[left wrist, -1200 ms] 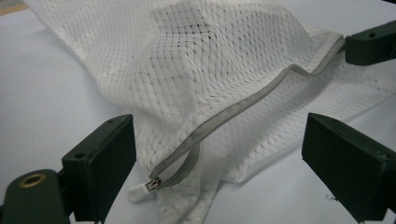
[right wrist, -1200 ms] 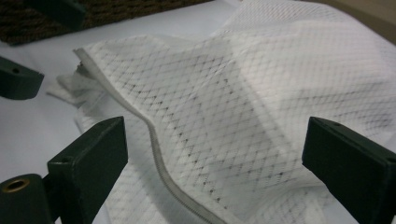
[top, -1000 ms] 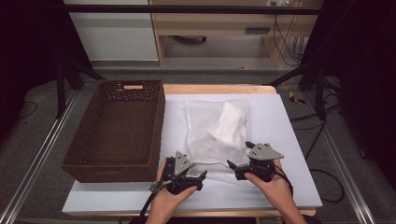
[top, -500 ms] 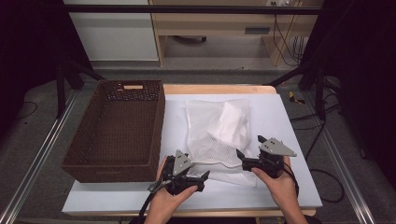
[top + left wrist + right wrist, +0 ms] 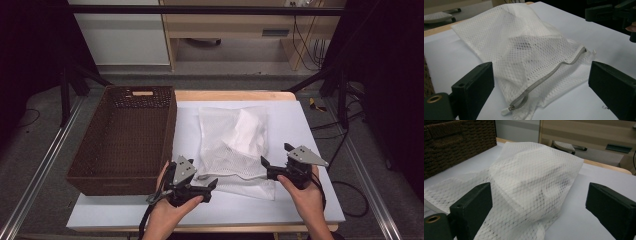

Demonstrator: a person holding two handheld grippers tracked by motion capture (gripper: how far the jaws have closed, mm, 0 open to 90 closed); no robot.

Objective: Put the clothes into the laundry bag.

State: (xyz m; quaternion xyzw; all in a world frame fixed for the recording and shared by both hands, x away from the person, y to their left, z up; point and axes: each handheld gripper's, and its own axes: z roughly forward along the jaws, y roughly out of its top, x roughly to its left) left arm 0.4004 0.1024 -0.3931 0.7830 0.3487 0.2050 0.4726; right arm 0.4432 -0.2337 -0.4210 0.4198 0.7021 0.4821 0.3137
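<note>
A white mesh laundry bag (image 5: 232, 145) lies on the white table top with white cloth inside it. A grey zipper (image 5: 549, 75) runs along its near edge, and the pull (image 5: 507, 110) sits at the left end. My left gripper (image 5: 207, 182) is open at the bag's near left corner, low over the table, and the zipper end lies between its jaws (image 5: 541, 85). To the right of the near right corner my right gripper (image 5: 275, 156) stands open, aimed at the bag (image 5: 534, 175). Neither one holds anything.
A dark brown wicker basket (image 5: 170, 130) stands on the left of the table, right beside the bag, and its wall (image 5: 454, 142) shows in the right gripper view. Bare table top (image 5: 300, 125) lies right of the bag. A shelf unit stands behind the table.
My right gripper has drifted to the right and a little farther from me, off the bag's near edge. The left gripper has shifted slightly left. The bag has not moved.
</note>
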